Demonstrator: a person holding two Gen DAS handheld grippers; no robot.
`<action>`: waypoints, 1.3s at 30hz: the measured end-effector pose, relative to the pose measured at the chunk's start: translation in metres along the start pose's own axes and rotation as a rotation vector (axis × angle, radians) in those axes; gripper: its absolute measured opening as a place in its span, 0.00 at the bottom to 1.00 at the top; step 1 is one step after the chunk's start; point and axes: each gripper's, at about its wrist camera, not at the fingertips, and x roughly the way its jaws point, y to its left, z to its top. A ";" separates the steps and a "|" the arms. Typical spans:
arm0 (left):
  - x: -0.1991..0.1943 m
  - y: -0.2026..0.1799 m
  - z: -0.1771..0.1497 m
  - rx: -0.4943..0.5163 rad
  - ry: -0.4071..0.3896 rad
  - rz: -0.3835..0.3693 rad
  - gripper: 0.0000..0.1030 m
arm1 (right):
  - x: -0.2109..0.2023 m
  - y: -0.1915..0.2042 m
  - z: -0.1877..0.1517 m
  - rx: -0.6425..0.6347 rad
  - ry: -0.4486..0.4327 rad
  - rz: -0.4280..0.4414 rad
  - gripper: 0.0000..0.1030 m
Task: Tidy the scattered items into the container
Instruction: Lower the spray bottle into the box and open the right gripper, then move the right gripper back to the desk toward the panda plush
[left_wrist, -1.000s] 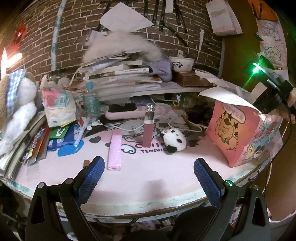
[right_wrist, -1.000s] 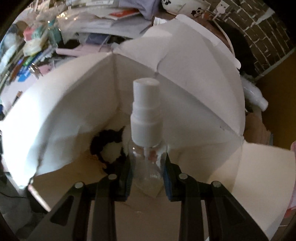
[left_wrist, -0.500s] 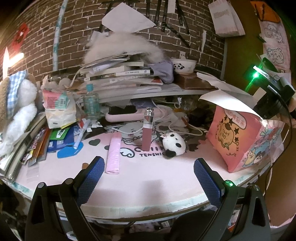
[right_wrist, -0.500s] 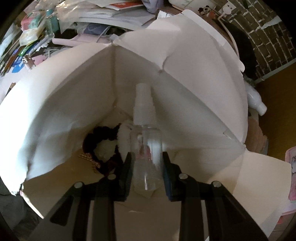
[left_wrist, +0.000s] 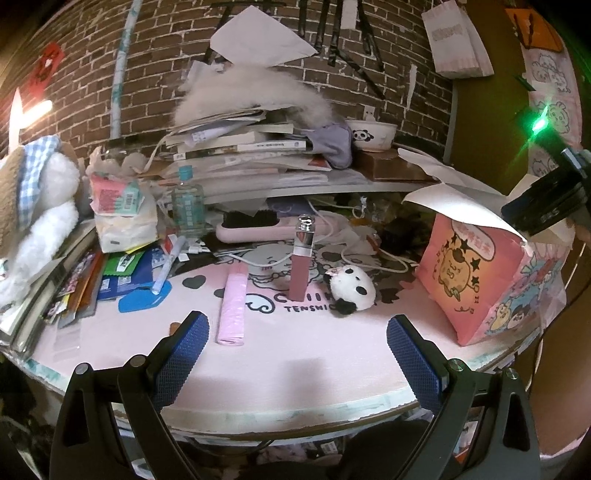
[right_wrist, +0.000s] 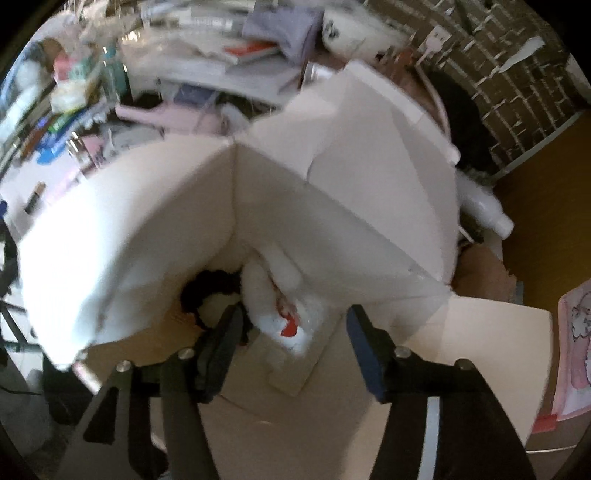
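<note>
Right gripper (right_wrist: 291, 347) jaws freshly parted, spray bottle (right_wrist: 275, 291) loose in box (right_wrist: 155, 221).

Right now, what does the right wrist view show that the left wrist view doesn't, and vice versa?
Right wrist only: the white inside of the pink carton, with a clear spray bottle lying blurred at the bottom beside a dark fuzzy item; the right hand-held gripper has just been opening, nothing pressed between its pads.

Left wrist only: the carton's printed outside, the upright lip gloss tube, panda plush, pink roll, and the open, empty left hand-held gripper.

Both: the same carton, pink hairbrush and brick wall.
</note>
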 end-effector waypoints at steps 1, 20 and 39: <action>-0.001 0.001 0.000 -0.002 -0.001 0.001 0.94 | -0.004 0.002 0.002 0.008 -0.026 0.003 0.54; -0.011 0.023 -0.002 -0.032 -0.020 0.048 0.94 | -0.090 0.129 -0.044 0.003 -0.643 0.402 0.78; -0.014 0.071 -0.016 -0.110 -0.008 0.181 0.95 | -0.008 0.216 -0.062 0.153 -0.759 0.343 0.90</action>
